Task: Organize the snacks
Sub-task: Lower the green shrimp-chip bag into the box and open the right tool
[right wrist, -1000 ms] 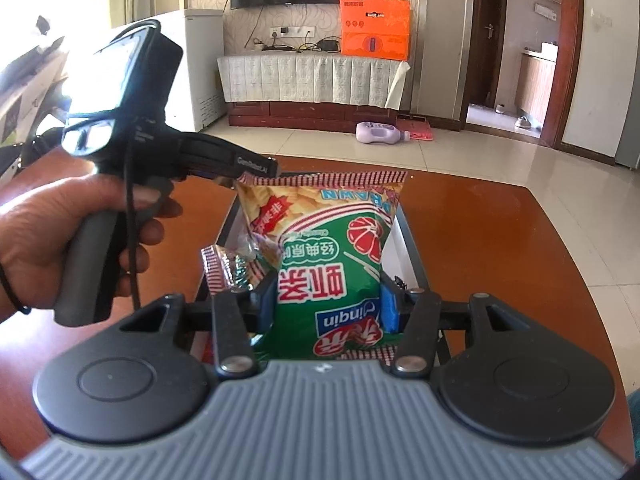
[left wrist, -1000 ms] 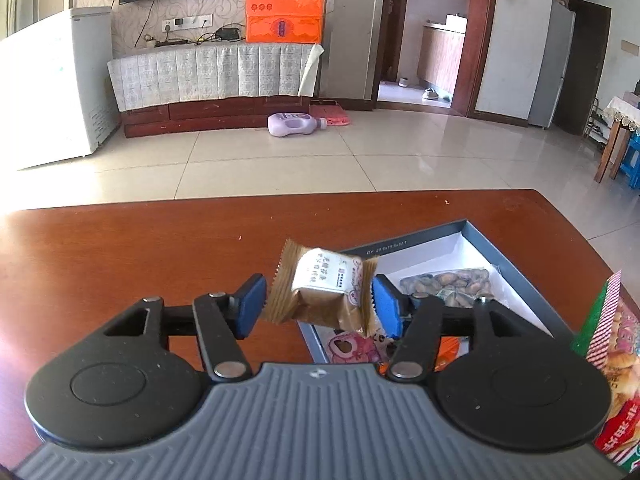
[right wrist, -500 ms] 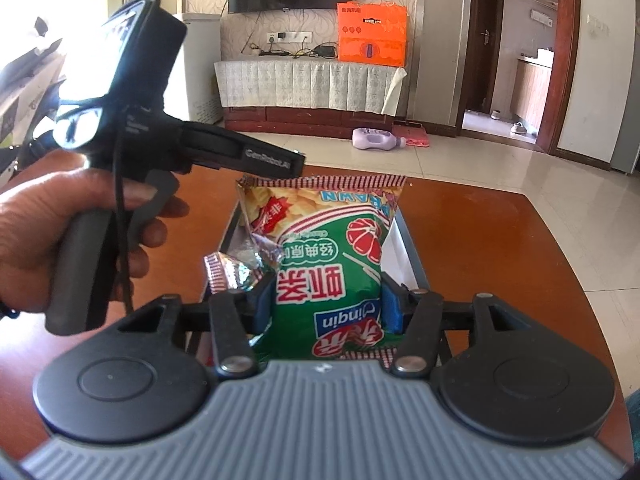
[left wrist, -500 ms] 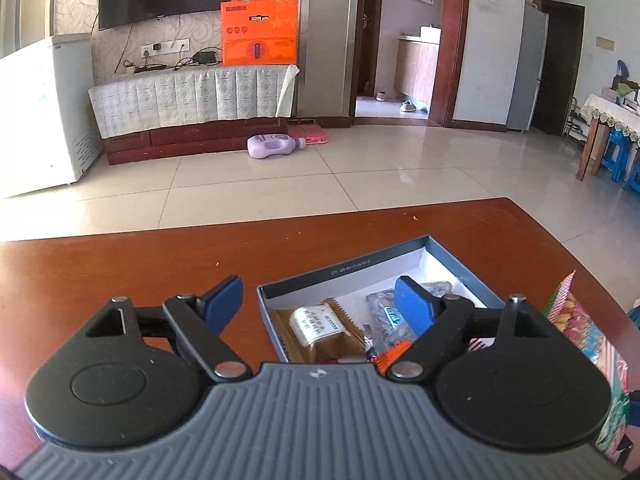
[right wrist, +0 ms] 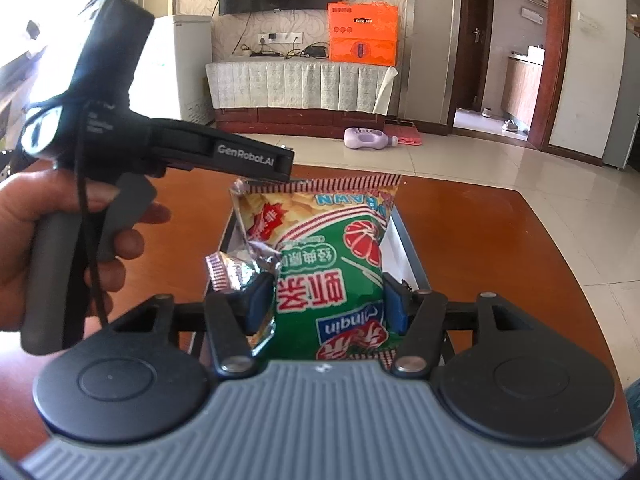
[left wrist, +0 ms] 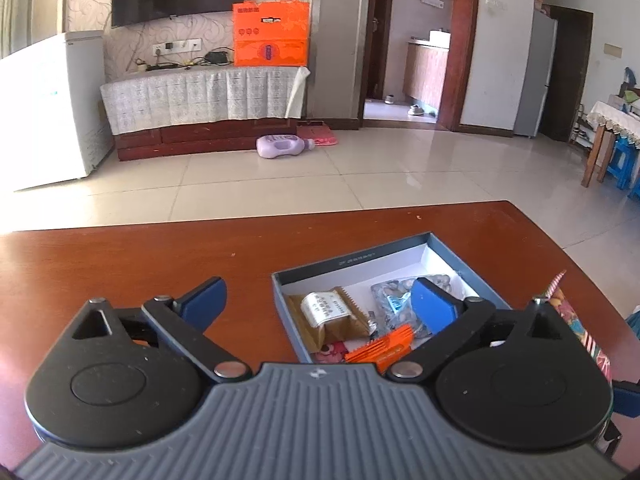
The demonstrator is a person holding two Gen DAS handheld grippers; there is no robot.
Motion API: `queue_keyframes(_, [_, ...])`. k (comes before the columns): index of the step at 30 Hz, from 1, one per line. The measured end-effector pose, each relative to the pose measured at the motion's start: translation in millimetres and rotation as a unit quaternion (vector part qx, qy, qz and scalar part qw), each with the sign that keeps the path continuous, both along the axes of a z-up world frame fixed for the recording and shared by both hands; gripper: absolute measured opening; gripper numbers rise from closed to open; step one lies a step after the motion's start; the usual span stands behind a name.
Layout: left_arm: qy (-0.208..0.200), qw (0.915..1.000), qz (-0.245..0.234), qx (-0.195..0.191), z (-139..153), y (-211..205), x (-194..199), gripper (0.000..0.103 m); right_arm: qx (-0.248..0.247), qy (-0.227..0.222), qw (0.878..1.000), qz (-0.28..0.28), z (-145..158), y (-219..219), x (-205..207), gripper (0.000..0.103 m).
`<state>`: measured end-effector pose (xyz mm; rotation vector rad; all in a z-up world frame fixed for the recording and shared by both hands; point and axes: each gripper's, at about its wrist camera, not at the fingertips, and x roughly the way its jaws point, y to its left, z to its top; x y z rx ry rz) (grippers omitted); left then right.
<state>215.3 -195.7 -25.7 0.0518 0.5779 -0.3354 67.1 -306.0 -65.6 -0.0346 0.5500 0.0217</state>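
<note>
The left gripper [left wrist: 318,300] hangs above the brown desk [left wrist: 120,260] with its blue fingers [left wrist: 206,296] spread wide and opening further; nothing is between them. Below it, the shallow grey box [left wrist: 352,258] rests on the desk near the right edge. Inside the box lie a brown-wrapped cake [left wrist: 332,314], a clear packet of nuts [left wrist: 394,300], an orange packet [left wrist: 380,348] and a pink packet [left wrist: 330,350], all grouped toward the near end.

The right gripper [right wrist: 326,302] holds the green prawn-cracker bag [right wrist: 328,256] upright over the box [right wrist: 408,248]. Its fingers [right wrist: 256,300] press on the bag's lower sides, and the jaws are easing apart while the bag remains between them. A crumpled silver flap of the bag [right wrist: 232,270] sticks out to the left.

In the right wrist view, a hand [right wrist: 48,236] holds the left gripper's handle [right wrist: 52,280] at the left, its black body reaching just over the bag's top edge.
</note>
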Motion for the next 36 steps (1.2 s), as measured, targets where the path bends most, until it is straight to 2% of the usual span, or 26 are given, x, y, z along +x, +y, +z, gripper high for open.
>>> queue_keyframes(5, [0.011, 0.9996, 0.023, -0.015, 8.2, 10.3, -9.2, 0.101, 0.000, 0.007, 1.000, -0.005, 0.0, -1.6, -1.9, 0.060])
queue_keyframes(15, [-0.026, 0.9965, 0.072, 0.034, 24.5, 17.4, -46.8, 0.101, 0.010, 0.024, 0.999, -0.020, -4.2, -2.1, 7.6, 0.062])
queue_keyframes(19, [-0.027, 0.9948, 0.079, 0.058, 26.5, 17.3, -62.1, 0.101, 0.020, 0.018, 0.999, -0.018, 0.9, 0.7, 6.0, 0.062])
queue_keyframes(23, [-0.004, 0.9957, 0.078, 0.050, 24.5, 23.9, -72.8, 0.101, 0.017, 0.005, 1.000, -0.007, 6.2, 3.4, -5.1, 0.061])
queue_keyframes(30, [0.019, 0.9973, 0.067, 0.023, 23.4, 35.1, -98.3, 0.101, 0.018, 0.007, 1.000, -0.018, 8.2, 3.0, -18.0, 0.061])
queue_keyframes(36, [0.005, 0.9979, 0.063, 0.018, 25.0, 38.5, -123.4, 0.101, 0.013, -0.005, 1.000, -0.009, 9.3, 10.5, -40.7, 0.061])
